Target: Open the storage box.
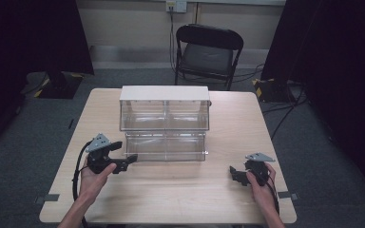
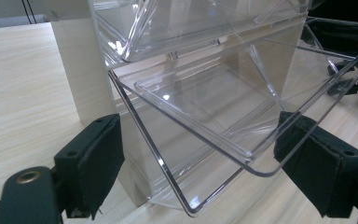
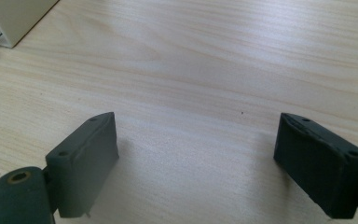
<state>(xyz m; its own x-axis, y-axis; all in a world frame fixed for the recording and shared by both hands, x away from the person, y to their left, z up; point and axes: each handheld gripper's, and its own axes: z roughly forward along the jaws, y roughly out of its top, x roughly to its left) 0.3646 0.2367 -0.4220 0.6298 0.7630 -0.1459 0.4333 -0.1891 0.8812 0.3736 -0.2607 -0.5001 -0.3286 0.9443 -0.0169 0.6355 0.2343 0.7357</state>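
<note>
A clear plastic two-tier bin unit (image 1: 164, 121) with a pale wooden top and sides stands in the middle of the table (image 1: 180, 190). Its lower drawer (image 2: 223, 121) is tilted open toward me. My left gripper (image 1: 123, 154) sits at the drawer's left front corner, open, and in the left gripper view its pads (image 2: 95, 163) stand on either side of the drawer's clear front lip without touching it. My right gripper (image 1: 234, 173) rests open over bare wood near the table's right front, with nothing between its pads (image 3: 86, 161).
A black folding chair (image 1: 208, 52) stands behind the table. Cables (image 1: 285, 109) lie on the grey floor at the right, and dark curtains hang on both sides. A corner of the unit's wooden side (image 3: 14, 18) lies far left of the right gripper.
</note>
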